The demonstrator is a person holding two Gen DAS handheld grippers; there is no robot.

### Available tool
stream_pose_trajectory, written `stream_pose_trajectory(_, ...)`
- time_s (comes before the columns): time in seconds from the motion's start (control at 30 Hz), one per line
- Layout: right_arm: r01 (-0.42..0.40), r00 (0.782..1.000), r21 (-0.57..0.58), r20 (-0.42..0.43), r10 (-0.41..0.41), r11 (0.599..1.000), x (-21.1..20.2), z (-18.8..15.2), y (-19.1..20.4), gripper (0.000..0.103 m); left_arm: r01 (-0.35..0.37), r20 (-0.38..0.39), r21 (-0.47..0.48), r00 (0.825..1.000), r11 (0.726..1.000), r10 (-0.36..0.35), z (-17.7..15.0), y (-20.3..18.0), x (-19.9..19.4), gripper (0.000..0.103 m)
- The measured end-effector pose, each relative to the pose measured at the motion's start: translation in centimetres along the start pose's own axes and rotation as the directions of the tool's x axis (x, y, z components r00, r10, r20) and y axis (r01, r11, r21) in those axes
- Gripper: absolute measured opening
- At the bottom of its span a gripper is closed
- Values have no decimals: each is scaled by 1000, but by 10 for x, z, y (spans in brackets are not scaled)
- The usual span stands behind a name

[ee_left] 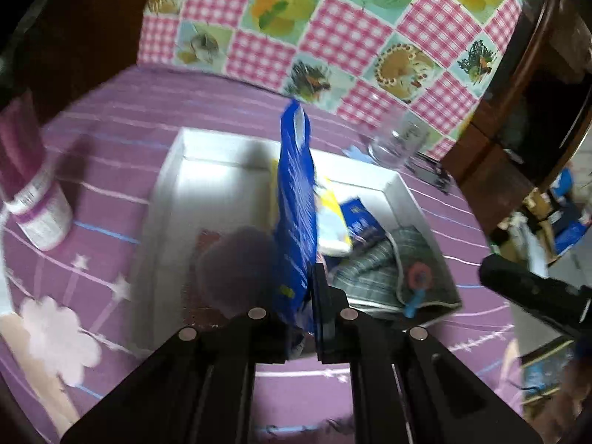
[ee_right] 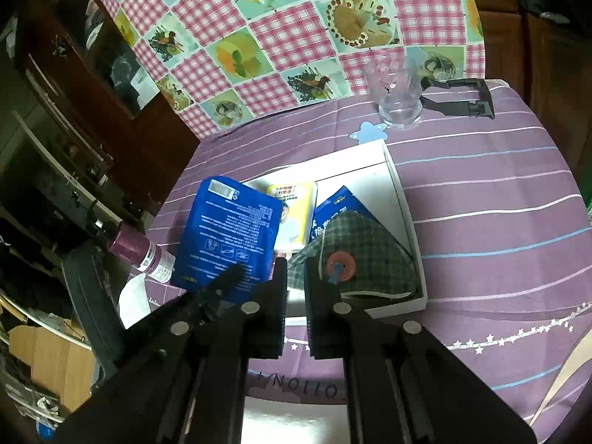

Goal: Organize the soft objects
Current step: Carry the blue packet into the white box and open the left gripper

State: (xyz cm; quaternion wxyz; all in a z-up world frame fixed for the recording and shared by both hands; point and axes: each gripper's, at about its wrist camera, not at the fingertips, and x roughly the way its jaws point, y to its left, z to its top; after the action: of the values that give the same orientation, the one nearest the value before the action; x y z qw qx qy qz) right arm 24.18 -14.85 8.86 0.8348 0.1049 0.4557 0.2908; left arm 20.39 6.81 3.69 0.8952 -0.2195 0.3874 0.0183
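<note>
Glossy blue pouch [ee_left: 296, 199], apparently jaw-pinched

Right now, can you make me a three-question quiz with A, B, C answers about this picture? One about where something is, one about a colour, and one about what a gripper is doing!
1. Where is the clear glass?
A. inside the white box
B. on the purple cloth beyond the white box
C. in a gripper

2. What colour is the packet held by the left gripper?
A. blue
B. red
C. green

3. What is the right gripper doing?
A. squeezing the glass
B. holding nothing
C. gripping the bottle

Answers: 1 B, it stands on the purple cloth past the white box. 2 A, the blue packet stands pinched between its fingers. 3 B, nothing sits between its fingers.
</note>
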Motion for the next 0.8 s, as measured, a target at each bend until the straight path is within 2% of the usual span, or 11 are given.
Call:
stream_pose_trajectory(0.13, 2, 1000, -10, -15, -2, 1000, 5, -2, 2, 10, 44, -23, -26, 999, 999, -45, 0, 3, 1, 7)
stream_pose_trajectory(0.23, 0, 1000, -17, -31, -1, 1000, 9, -3, 3, 10, 0, 3, -19, 1000, 1000, 1, 0, -1, -3, 9)
stream_pose_trajectory(0.3, 1, 1000, -20, -31, -1, 1000, 8, -3, 4, 10, -36, 21, 3, 999, 999, 36, 2, -4, -9, 22)
stream_pose_trajectory(0.33, -1, 1000, -21, -28, 0, 1000, 7, -3, 4, 10, -51, 31, 15, 998, 999, 51, 4, -6, -12, 40)
stream_pose_trajectory(0.37, -1, 1000, -21, -26, 1, 1000, 6, -3, 4, 10, -58, 43, 14, 997, 998, 57, 5, -6, -17, 64)
stream_pose_trajectory(0.43, -4, 1000, -18, -19, 4, 1000, 3, -2, 4, 10, -42, 92, -13, 995, 999, 43, 6, -5, -28, 83)
stream_pose_trajectory(0.57, -8, 1000, -16, -11, 8, 1000, -1, -2, 5, 10, -30, 136, -33, 990, 999, 34, 12, -2, -45, 83)
stream_pose_trajectory(0.67, -10, 1000, -20, -12, 10, 1000, -2, -2, 7, 10, -55, 154, -25, 986, 998, 58, 15, 0, -52, 83)
stream_pose_trajectory(0.8, -11, 1000, -25, -21, 10, 1000, -2, -3, 10, 10, -47, 137, -41, 989, 998, 52, 20, 7, -54, 83)
